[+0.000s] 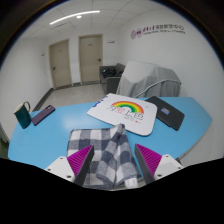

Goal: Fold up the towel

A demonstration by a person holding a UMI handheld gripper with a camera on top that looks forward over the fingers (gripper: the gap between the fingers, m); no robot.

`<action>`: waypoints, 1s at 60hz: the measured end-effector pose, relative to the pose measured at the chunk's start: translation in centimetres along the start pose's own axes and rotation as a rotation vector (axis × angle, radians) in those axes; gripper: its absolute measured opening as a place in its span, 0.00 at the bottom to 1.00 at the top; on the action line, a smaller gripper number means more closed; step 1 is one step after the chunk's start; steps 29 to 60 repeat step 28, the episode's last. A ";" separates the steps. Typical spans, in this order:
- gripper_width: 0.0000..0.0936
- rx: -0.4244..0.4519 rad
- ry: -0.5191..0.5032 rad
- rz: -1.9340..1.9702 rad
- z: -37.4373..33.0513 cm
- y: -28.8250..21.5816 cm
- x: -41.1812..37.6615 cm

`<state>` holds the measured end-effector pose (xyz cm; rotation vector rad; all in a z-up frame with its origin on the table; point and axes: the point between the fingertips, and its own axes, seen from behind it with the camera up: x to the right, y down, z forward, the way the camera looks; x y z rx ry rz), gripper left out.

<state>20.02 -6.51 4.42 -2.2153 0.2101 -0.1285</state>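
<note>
A grey, white and dark blue checked towel [107, 150] lies bunched on the blue table [60, 132], running from between my fingers to just ahead of them. My gripper [113, 162] is open, with its magenta pads on either side of the towel. The left pad [80, 157] lies against the towel's left edge. A strip of blue table shows between the towel and the right pad [148, 158]. The towel's near end is hidden below the fingers.
Beyond the towel lies a white mat with a rainbow logo [125, 112], with a dark flat case [167, 112] to its right. A phone [43, 113] and a teal object [22, 117] lie at the left. A grey-covered chair [145, 78] stands behind the table.
</note>
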 end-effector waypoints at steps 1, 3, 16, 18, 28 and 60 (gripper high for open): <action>0.89 0.005 0.002 0.002 -0.5 -0.1 0.0; 0.89 0.020 0.008 0.007 -1.7 -0.3 0.0; 0.89 0.073 -0.045 0.036 -12.8 0.9 -2.4; 0.89 0.068 -0.062 0.037 -14.4 1.5 -2.9; 0.88 0.071 -0.104 0.020 -20.4 3.2 -3.8; 0.88 0.071 -0.104 0.020 -20.4 3.2 -3.8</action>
